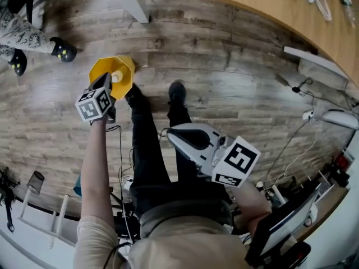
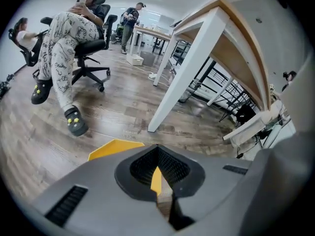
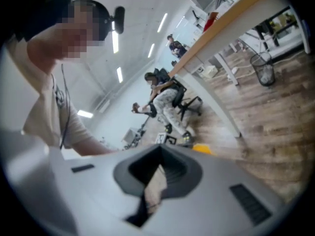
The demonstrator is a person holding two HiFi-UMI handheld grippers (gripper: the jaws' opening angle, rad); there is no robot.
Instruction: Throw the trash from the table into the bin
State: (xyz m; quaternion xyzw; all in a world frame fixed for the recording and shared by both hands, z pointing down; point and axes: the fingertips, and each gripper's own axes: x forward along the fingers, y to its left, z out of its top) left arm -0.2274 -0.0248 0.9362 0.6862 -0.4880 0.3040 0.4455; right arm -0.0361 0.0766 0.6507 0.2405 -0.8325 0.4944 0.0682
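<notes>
Looking steeply down from the head view: a grey-brown wood-plank floor (image 1: pixel 224 55), with the wearer's black-trousered legs (image 1: pixel 148 150) in the middle. Just beside the left shoe, a yellow hexagonal plastic bin (image 1: pixel 128 66), upright and open-topped, with a small pale item (image 1: pixel 116 77) inside, its kind unclear.

Over the bin's near rim, the left gripper (image 1: pixel 106 80), pointing steeply down. In its own view, jaws (image 2: pixel 158 173) closed together with nothing between them, and the bin's yellow edge (image 2: pixel 115 147) just beyond.

Lower and closer to the body, well apart from the bin, the right gripper (image 1: pixel 171 134). Jaws (image 3: pixel 157 173) likewise closed and empty, with a sliver of the bin (image 3: pixel 202 149) past them.

Along the top and right of the head view, a light wooden table (image 1: pixel 269 4) on white legs, with a few pale things at its far corner too small to tell.

At upper left, a seated person in patterned trousers (image 1: pixel 17 32) on a black office chair (image 2: pixel 93 45).
</notes>
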